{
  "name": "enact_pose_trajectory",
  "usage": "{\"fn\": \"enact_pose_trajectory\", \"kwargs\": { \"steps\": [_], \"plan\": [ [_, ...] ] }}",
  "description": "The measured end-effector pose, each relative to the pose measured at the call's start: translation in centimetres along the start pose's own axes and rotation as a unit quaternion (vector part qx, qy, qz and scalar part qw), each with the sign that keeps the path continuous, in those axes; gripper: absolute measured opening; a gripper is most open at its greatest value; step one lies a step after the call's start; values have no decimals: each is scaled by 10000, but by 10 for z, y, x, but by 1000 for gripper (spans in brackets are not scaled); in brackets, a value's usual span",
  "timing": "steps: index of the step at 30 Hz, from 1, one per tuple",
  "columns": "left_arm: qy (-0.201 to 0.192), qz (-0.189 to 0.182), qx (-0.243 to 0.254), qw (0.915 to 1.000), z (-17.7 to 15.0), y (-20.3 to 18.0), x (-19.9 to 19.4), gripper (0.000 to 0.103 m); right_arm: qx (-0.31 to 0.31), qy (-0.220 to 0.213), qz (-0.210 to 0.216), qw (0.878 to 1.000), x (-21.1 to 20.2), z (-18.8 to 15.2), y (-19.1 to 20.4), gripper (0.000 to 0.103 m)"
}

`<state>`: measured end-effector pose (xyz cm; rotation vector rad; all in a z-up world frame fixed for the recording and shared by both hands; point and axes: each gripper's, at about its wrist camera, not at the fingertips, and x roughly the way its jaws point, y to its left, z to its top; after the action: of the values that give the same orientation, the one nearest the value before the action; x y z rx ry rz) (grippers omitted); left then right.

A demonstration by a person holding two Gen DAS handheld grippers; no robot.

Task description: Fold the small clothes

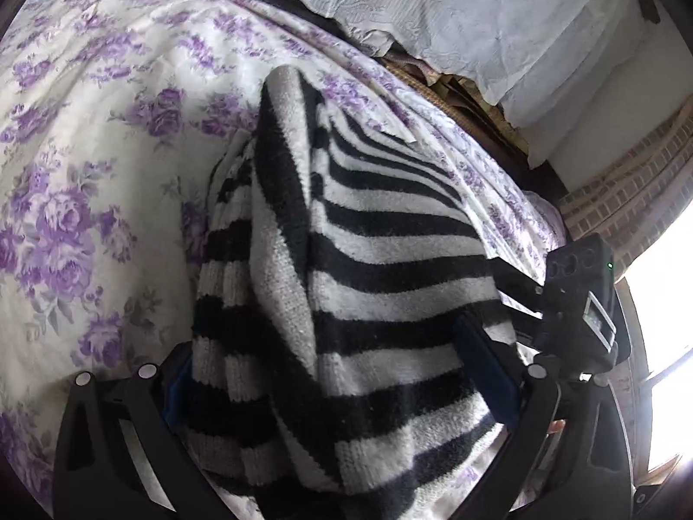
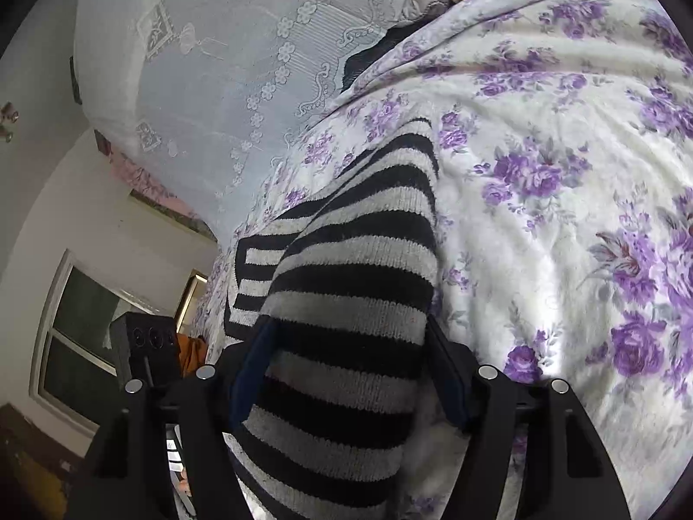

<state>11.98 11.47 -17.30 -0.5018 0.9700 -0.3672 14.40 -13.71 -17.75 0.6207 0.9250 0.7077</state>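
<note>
Knitted wool, black-and-white striped: small sweater (image 1: 390, 260) bunched right at the lens of both wrist cameras, lying on a floral bedspread (image 1: 86, 173) and partly raised between the tongs.

Nearest in the left wrist view: left gripper (image 1: 325, 346) spread wide, the span between its fingers filled by a thick wad of the knit. Pinching or merely straddling, cannot tell; pads hidden by cloth on both sides.

Nearest in the right wrist view: right gripper (image 2: 351, 325) spread, a narrower folded strip of the sweater running up between the fingers. Cloth against the left-hand pad, a sliver of white bedspread showing beside the other pad lower down, so judged loose rather than clamped.

Handling, as a judgement: soft, light, limp, with no stiffness to hold a crease. Fuzzy surface, so not slippery, likely to cling to the pads and to its own layers. Stretchy too, so apt to sag and distort if lifted from one point. Best taken at a doubled edge or ribbed hem with both tongs well apart, then laid flat instead of being dragged. Worth watching for the bedspread caught up along with the knit.

Further out: far end of the sweater resting flat on purple roses. Beyond that, a pale lace cover (image 2: 216, 65) along the bed's edge, then a window (image 2: 82, 325) and plain wall.
</note>
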Motion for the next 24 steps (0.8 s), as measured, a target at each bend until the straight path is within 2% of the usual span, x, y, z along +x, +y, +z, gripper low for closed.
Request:
{"fn": "enact_pose_trajectory", "kwargs": {
  "steps": [5, 6, 10, 13, 18, 24],
  "plan": [
    [-23, 56, -42, 10000, 5, 1, 7, 99, -208, 42, -151, 9997, 8, 1, 6, 72],
    [-41, 70, -24, 10000, 4, 1, 7, 97, -266, 43, -209, 9994, 9, 1, 7, 71],
    [-196, 232, 51, 9995, 2, -2, 2, 62, -576, -74, -454, 9973, 8, -5, 16, 61],
    [-378, 439, 246, 9980, -2, -7, -4, 48, -848, -200, -582, 9945, 5, -10, 24, 57],
    [-737, 871, 848, 9898, -13, -29, -13, 42, -1285, -418, -685, 9884, -4, -17, 36, 55],
    [-1027, 1062, 1269, 9809, -25, -48, -22, 39, -1863, -707, -904, 9758, -21, -27, 52, 55]
  ]
}}
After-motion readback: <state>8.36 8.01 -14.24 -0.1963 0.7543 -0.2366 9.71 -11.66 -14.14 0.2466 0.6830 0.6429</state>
